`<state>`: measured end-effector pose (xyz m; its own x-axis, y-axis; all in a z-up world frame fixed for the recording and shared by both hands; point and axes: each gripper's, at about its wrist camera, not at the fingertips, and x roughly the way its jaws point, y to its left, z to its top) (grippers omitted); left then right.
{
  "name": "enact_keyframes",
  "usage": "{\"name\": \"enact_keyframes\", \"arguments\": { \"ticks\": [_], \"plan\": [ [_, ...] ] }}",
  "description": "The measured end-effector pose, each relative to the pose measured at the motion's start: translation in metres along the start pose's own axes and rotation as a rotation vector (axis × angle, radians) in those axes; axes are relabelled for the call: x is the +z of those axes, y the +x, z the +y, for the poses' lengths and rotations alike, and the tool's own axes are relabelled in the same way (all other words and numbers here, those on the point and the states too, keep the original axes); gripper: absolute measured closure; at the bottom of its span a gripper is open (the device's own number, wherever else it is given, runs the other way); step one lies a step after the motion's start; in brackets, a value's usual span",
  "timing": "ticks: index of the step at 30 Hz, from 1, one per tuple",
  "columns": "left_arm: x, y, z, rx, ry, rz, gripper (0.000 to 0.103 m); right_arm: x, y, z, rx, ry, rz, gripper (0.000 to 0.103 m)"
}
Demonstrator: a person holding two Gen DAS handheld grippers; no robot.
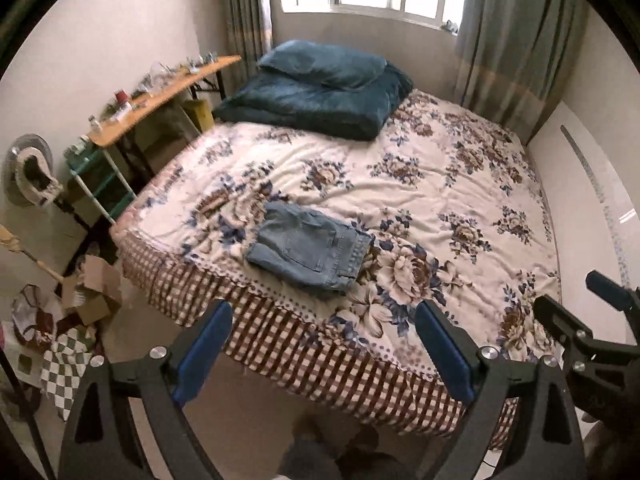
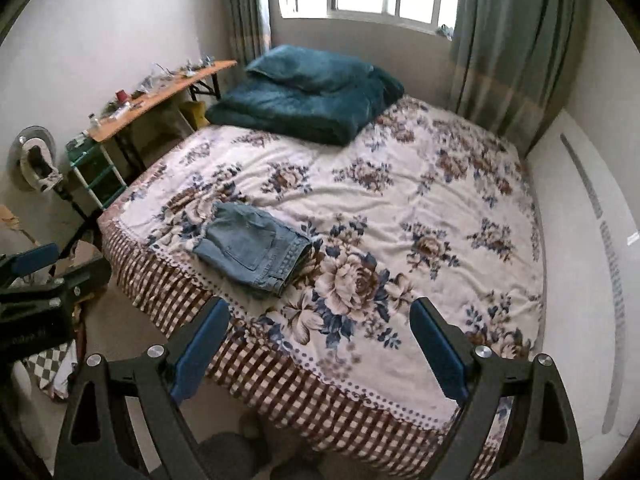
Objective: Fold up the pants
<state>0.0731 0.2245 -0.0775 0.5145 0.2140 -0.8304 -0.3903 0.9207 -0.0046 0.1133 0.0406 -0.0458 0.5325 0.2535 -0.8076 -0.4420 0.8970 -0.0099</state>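
Observation:
A pair of light blue jeans [image 1: 306,249] lies folded into a compact rectangle near the front left edge of the bed [image 1: 420,184], waistband to the right. It also shows in the right wrist view [image 2: 252,249]. My left gripper [image 1: 324,322] is open and empty, held back above the bed's front edge, well short of the jeans. My right gripper [image 2: 320,320] is open and empty too, above the front edge, to the right of the jeans. The right gripper shows at the right edge of the left wrist view [image 1: 592,320].
A floral bedspread [image 2: 400,208] with checked skirt covers the bed. A folded teal blanket [image 1: 316,92] lies at the head. A cluttered wooden table [image 1: 160,96], a fan [image 1: 28,168] and boxes [image 1: 92,288] stand left. A white wall [image 1: 592,184] runs along the right.

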Motion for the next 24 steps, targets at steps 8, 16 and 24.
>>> {"name": "enact_keyframes", "arguments": {
  "ticks": [8,16,24],
  "plan": [
    [-0.012,-0.069,0.004,0.021,-0.024,-0.055,0.009,-0.010,-0.093,0.000,0.018,0.028,-0.082,0.009],
    [-0.025,-0.127,0.017,0.040,-0.053,-0.126,0.009,-0.017,-0.167,0.017,0.033,-0.004,-0.130,0.009],
    [-0.040,-0.152,0.030,0.032,-0.053,-0.146,0.009,-0.024,-0.206,0.040,0.034,-0.030,-0.151,0.009]
  ]
}}
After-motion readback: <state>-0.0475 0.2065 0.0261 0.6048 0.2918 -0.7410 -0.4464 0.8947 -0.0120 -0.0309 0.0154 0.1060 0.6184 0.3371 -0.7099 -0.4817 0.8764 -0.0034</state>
